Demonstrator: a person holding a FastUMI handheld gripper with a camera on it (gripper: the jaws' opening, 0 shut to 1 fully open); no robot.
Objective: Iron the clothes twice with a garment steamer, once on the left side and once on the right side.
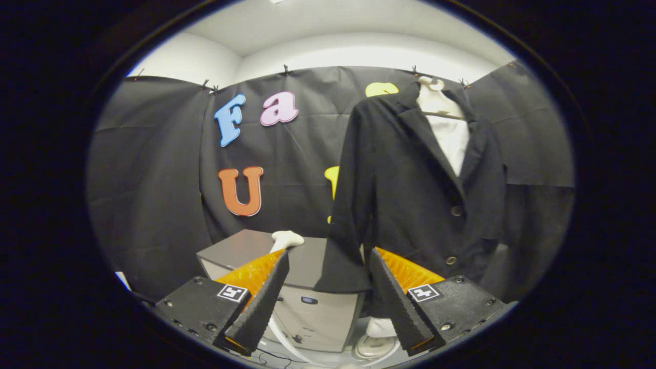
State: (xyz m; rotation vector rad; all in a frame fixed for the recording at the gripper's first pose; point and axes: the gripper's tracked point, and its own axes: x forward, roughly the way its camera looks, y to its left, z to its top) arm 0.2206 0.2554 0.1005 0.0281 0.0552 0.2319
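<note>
Gripper (328, 287) at btm centre, fingers spread wide, holding nothing. Black jacket (410, 195) hangs upright on a hanger, right of centre, long axis vertical. Steamer head (287, 239) lies on the grey steamer unit (287, 277), lower centre-left, just beyond the left finger. Likely reach fwd & slightly left for it first; jacket sits further right.
</note>
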